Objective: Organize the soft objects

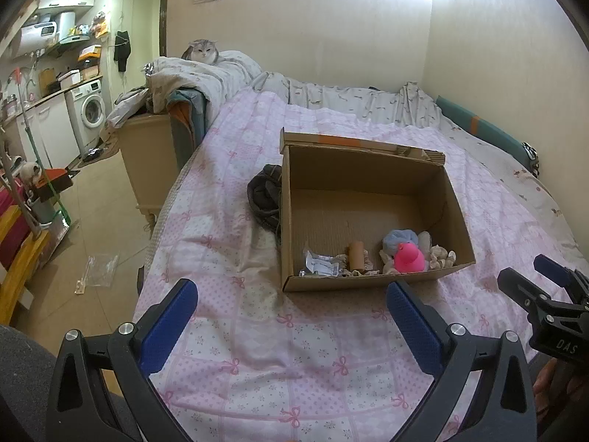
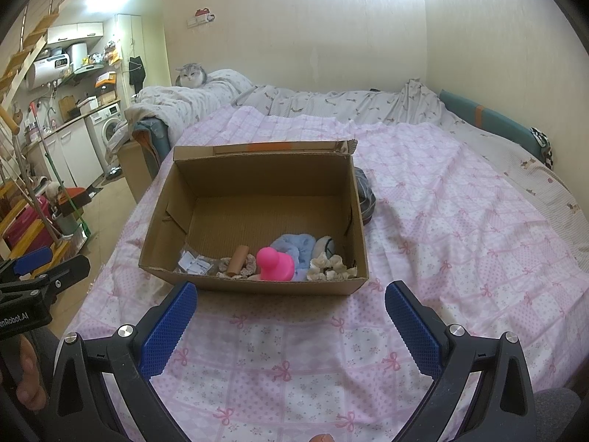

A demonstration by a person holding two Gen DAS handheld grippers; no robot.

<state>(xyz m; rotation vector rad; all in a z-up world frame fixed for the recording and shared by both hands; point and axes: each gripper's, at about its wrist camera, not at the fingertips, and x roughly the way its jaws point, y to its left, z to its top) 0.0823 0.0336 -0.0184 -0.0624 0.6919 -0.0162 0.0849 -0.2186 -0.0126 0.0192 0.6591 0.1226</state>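
Right wrist view: cardboard box point(image 2: 254, 221) sits on the bed point(image 2: 460, 221), already holding soft items along its near wall: pink toy point(image 2: 274, 263), blue fluffy piece point(image 2: 296, 245), cream floral scrunchie point(image 2: 327, 267), brown roll point(image 2: 237, 256). Judged mostly done; one dark cloth bundle point(image 1: 265, 195) lies outside, touching the box's side. Left claw point(image 1: 291, 309) and right claw point(image 2: 291, 311) both spread apart, empty, short of the box. Cat point(image 1: 202, 51) rests far off on the bedding; nothing blocks the reach.

Walls: cream wall point(image 2: 331, 37), bright ceiling glare
Floor: beige floor tiles point(image 1: 99, 199)
Furniture: bed point(image 2: 460, 202) with pink bedspread; washing machine point(image 1: 90, 110) left
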